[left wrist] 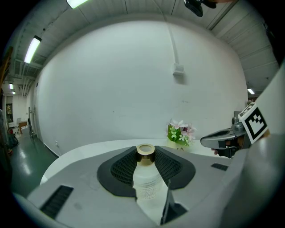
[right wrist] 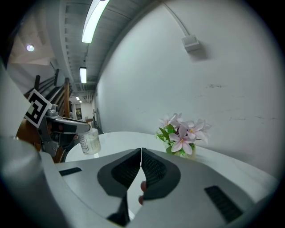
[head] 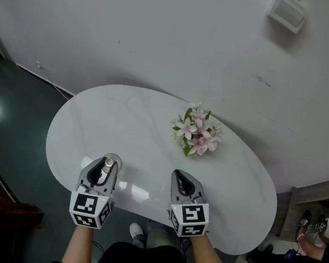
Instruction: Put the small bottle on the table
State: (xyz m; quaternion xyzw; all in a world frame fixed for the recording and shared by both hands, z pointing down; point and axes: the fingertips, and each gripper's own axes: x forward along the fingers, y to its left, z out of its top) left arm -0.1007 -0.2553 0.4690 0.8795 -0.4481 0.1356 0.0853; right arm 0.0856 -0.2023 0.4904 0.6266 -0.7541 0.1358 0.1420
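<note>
**Step in hand: placement.** The left tongs [head: 110,161] were clenched on the bottle [left wrist: 146,177], with both ribbed pads [left wrist: 121,168] bearing on its clear body just below the gold cap [left wrist: 145,152]. The bottle stood upright between the jaws, over the near left part of the surface [head: 142,118] and close to its edge. The right gripper view showed the bottle's base low over the white top; whether it touched could not be determined.

The right tongs [right wrist: 140,152] were shut with nothing between them. They were held beside the left tongs at the near edge, apart from the bottle. The flowers [head: 197,134] stood farther back on the surface, well apart from the bottle.

**Next move, as judged:** lower the bottle until its base seats flat, then release the left tongs — opening evenly, so that neither pad drags the light bottle sideways — and withdraw straight back. A tilt at release would likely tip it.
</note>
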